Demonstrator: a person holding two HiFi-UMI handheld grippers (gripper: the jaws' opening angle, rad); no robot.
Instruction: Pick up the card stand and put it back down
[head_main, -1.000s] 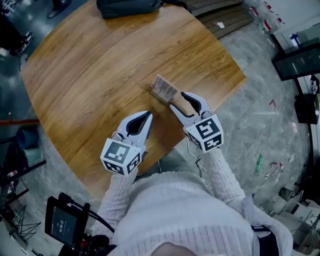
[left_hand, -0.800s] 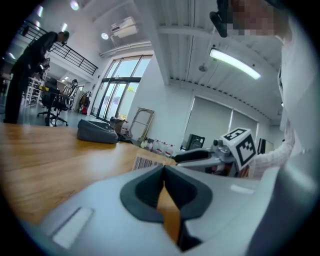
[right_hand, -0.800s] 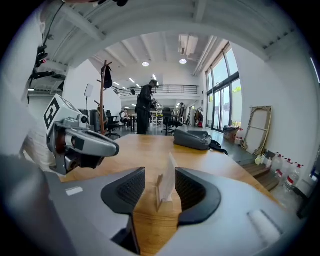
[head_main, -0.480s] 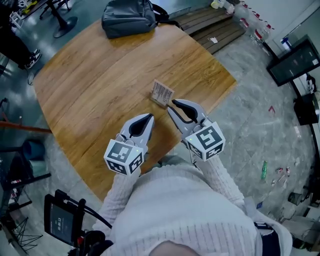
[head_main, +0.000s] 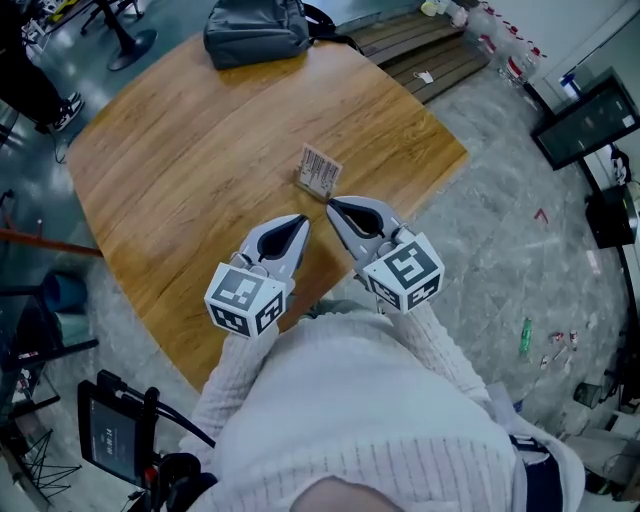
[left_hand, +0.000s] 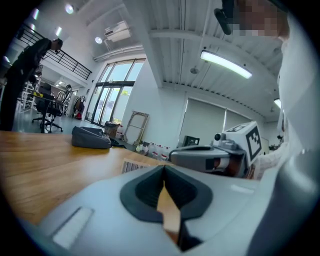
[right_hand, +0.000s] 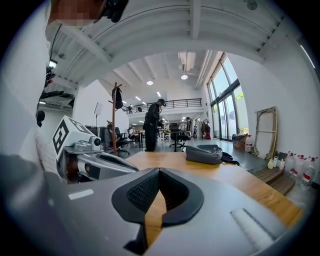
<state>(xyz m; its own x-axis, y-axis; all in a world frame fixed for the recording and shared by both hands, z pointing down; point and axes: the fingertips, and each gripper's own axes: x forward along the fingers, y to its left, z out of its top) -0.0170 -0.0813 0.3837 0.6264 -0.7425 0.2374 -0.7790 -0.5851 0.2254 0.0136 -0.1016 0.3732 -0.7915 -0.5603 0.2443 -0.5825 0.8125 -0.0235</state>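
Note:
The card stand (head_main: 319, 173), a small clear holder with a barcode card, stands upright on the round wooden table (head_main: 190, 150). In the left gripper view its barcode top (left_hand: 135, 165) peeks over the jaw housing. My right gripper (head_main: 331, 205) is shut and empty, its tip just short of the stand's near side. My left gripper (head_main: 300, 222) is shut with nothing in it, a little nearer to me and to the left of the stand. In each gripper view the two jaws meet at the tip, with only table showing behind them.
A grey bag (head_main: 258, 30) lies at the table's far edge, also the grey bag (right_hand: 207, 153) in the right gripper view. A person (right_hand: 153, 124) stands far off among office chairs. The table's near edge runs just under both grippers.
The right gripper's jaws have gone from wide open to shut. Both grippers have edged a little toward the stand, which stays where it was.

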